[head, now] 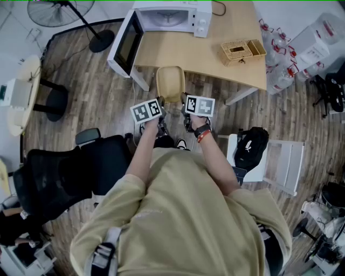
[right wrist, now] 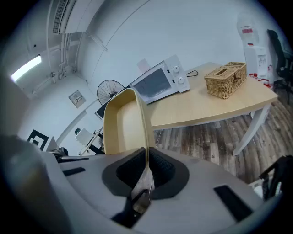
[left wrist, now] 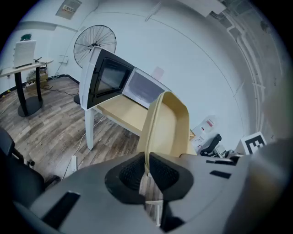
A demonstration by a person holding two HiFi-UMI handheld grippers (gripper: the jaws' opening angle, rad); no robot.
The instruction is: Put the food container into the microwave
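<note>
A beige food container [head: 170,82] is held in the air between both grippers, short of the table's near edge. My left gripper [head: 160,110] is shut on its left rim [left wrist: 149,132]. My right gripper [head: 185,105] is shut on its right rim [right wrist: 143,132]. The white microwave [head: 171,17] stands at the far left of the wooden table [head: 213,54], its door [head: 125,44] swung open to the left. In the left gripper view the microwave [left wrist: 132,84] and its dark door [left wrist: 107,80] lie ahead beyond the container [left wrist: 169,123]. The right gripper view shows the microwave [right wrist: 160,82] behind the container [right wrist: 121,123].
A wicker basket [head: 241,51] sits on the table's right part. A standing fan [head: 64,11] is at the far left. A black office chair [head: 64,170] is to my left, a white chair with a black bag [head: 250,148] to my right. Water bottles [head: 277,54] crowd beyond the table's right end.
</note>
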